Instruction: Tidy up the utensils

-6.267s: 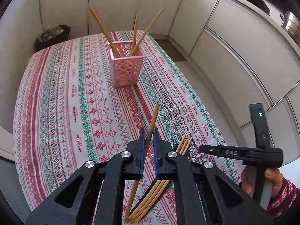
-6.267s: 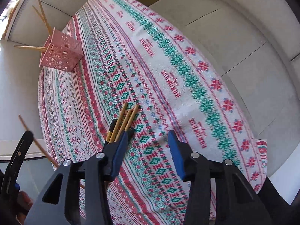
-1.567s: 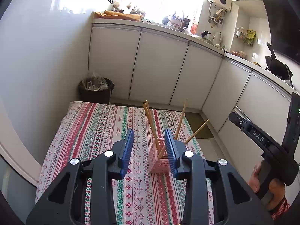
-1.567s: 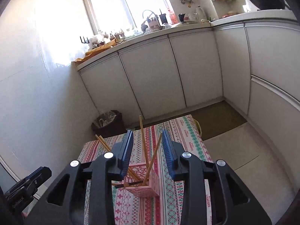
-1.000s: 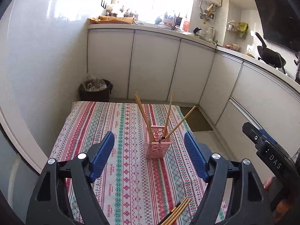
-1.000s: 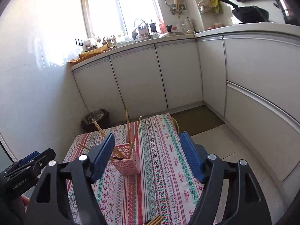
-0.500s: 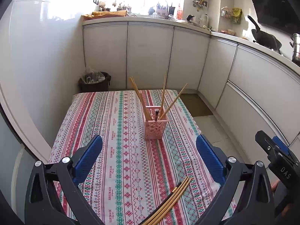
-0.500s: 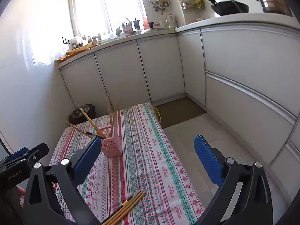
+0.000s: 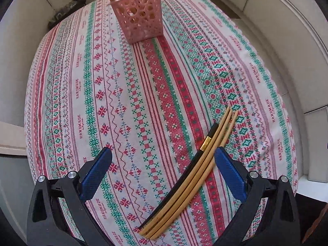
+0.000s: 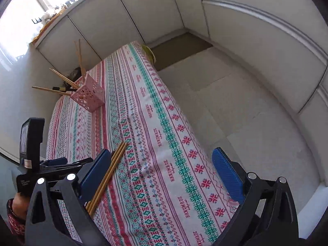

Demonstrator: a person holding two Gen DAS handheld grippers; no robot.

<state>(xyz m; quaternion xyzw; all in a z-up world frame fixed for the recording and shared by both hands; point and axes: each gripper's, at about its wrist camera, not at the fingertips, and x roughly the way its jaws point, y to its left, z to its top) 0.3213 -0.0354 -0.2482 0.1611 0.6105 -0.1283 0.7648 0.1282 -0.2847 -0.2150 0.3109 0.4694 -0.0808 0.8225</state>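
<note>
Both the left gripper (image 9: 163, 173) and right gripper (image 10: 162, 176) hang wide open and empty above four loose chopsticks (image 9: 190, 182), lying well short of the pink basket (image 9: 139, 18): light, stiff, roll-prone sticks best pinched mid-length.

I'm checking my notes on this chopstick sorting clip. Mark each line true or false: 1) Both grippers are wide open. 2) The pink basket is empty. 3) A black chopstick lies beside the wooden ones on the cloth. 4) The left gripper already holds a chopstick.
1) True: the left gripper and right gripper stand wide open.
2) False: the pink basket holds several chopsticks.
3) True: the black chopstick lies against the wooden chopsticks on the tablecloth.
4) False: its pads touch nothing.
</note>
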